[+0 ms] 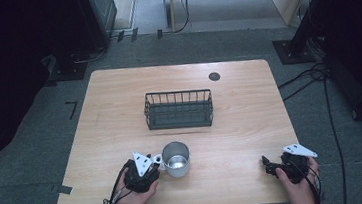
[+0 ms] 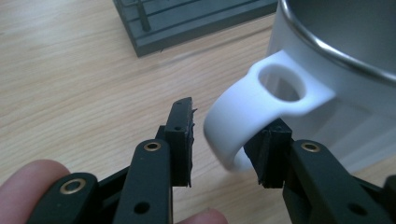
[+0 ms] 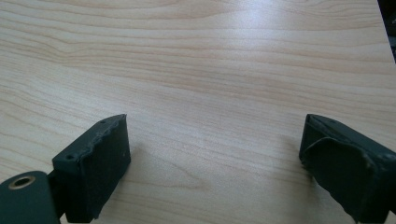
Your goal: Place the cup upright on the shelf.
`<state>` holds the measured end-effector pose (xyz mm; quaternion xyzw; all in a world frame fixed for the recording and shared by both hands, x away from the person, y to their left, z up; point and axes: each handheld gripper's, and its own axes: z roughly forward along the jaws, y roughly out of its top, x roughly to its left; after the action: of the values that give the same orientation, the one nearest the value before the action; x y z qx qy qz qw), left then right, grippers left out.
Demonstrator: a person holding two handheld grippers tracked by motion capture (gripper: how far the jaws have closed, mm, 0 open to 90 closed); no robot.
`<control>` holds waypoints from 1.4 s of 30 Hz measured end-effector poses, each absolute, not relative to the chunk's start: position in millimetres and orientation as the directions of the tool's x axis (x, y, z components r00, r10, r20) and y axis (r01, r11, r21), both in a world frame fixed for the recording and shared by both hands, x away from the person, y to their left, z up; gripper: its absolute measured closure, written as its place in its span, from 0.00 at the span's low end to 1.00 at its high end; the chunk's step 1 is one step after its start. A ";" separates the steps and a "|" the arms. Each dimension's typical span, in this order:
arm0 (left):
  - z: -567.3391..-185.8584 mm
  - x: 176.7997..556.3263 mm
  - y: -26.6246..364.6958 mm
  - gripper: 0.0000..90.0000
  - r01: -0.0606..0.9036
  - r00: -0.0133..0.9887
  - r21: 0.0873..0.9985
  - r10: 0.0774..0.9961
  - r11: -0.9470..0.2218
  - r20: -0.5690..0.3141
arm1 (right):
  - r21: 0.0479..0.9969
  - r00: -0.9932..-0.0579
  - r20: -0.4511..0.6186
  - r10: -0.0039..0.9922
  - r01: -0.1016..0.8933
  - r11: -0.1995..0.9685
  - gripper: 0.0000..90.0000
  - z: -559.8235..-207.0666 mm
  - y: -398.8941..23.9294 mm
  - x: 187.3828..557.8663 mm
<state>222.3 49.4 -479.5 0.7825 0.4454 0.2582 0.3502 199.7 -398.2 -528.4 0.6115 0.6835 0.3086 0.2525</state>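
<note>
- A light wooden table (image 1: 120, 118) stands on grey carpet, with dark stands and trailing cables around it; the person works from its near edge.
- The left gripper (image 2: 226, 140) has its jaws either side of the white handle (image 2: 254, 112) of a white mug (image 1: 176, 158). One pad touches the handle's inner side; the other stands a small gap off its outer side, so this is a pinch about to land, not yet a grip.
- The handle is a sensible target: it is thin enough to fit between the jaws, and it juts toward the left hand.
- The mug stands upright near the table's front edge, its metal-lined mouth open upward, just beside the left gripper in the high view.
- The right gripper (image 3: 215, 154) rests near the front right corner, its jaws spread wide over bare wood, well apart from the mug and probably idling.
- Behind the mug, near mid-table, sits a dark wire basket (image 1: 178, 109), a likely destination.
</note>
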 end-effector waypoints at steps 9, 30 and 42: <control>-476.6 227.5 45.6 0.83 0.485 0.451 0.797 0.884 -0.361 0.126 | 0.730 -0.125 0.032 0.992 0.680 0.062 0.09 -528.4 -398.2 199.7; -462.4 239.7 48.1 0.91 0.391 0.405 0.856 0.898 -0.339 0.170 | 0.731 -0.126 0.032 0.992 0.680 0.063 0.09 -528.4 -398.3 199.7; -442.4 260.0 45.6 0.91 0.372 0.414 0.875 0.899 -0.309 0.142 | 0.731 -0.124 0.033 0.992 0.680 0.061 0.09 -528.4 -398.1 199.7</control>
<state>260.0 45.6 -442.4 0.7392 0.4300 0.3289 0.4006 199.7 -398.1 -528.4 0.6118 0.6831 0.3089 0.2524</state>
